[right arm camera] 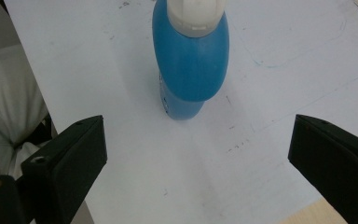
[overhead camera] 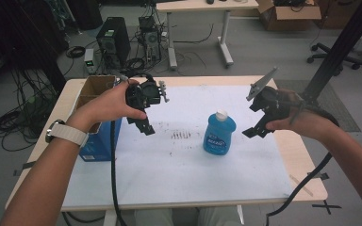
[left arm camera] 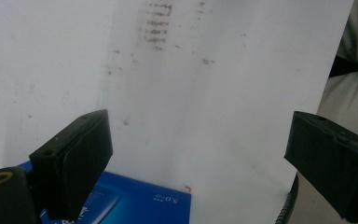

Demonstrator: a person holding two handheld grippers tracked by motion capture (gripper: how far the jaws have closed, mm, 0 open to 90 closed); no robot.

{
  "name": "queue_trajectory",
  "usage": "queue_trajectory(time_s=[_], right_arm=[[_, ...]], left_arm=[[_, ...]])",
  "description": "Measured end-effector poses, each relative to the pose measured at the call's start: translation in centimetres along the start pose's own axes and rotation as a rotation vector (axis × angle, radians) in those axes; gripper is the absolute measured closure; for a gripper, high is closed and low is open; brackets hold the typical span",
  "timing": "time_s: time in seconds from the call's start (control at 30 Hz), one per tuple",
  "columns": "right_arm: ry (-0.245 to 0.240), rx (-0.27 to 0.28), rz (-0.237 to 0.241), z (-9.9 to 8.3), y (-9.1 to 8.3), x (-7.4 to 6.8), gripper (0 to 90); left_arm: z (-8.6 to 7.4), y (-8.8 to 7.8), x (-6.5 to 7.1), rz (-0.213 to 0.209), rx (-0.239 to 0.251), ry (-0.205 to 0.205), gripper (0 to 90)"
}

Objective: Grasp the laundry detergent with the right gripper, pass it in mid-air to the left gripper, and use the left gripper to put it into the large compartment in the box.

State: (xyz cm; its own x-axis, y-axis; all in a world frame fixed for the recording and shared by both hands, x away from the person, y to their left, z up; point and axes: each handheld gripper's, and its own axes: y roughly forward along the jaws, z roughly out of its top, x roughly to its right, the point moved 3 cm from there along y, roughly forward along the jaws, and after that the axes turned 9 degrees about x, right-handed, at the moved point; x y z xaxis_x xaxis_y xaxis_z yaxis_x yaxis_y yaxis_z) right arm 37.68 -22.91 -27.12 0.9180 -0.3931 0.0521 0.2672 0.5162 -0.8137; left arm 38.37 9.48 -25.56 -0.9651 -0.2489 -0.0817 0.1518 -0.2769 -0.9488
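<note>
Bottle (overhead camera: 219, 133) stands upright on the white sheet (overhead camera: 179, 160) covering the desk (overhead camera: 301, 155), between the two claws, nearer the right claw (overhead camera: 257, 127), which hangs above and just beside it. The left claw (overhead camera: 143, 125) hovers well apart from it, next to a blue box (overhead camera: 99, 141).

Left claw (left arm camera: 200, 154), from its own camera, gapes wide and empty over the sheet, the box below its jaws.

Right claw (right arm camera: 196, 158) is likewise wide open and empty; the bottle (right arm camera: 191, 65) stands ahead, between its jaws but untouched.
</note>
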Motion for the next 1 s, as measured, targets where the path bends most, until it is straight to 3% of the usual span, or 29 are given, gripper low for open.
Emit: queue_trajectory(time_s=[0.47,1.0], right_arm=[[0.011,0.081,0.002,-1.4,1.0,0.4,3.9],[0.01,0.114,0.022,-2.8,3.2,0.5,3.8]], left_arm=[[0.2,0.2,0.0,0.001,0.002,-0.005,7.6],[0.2,0.3,-0.2,0.0,-0.003,-0.011,7.6]])
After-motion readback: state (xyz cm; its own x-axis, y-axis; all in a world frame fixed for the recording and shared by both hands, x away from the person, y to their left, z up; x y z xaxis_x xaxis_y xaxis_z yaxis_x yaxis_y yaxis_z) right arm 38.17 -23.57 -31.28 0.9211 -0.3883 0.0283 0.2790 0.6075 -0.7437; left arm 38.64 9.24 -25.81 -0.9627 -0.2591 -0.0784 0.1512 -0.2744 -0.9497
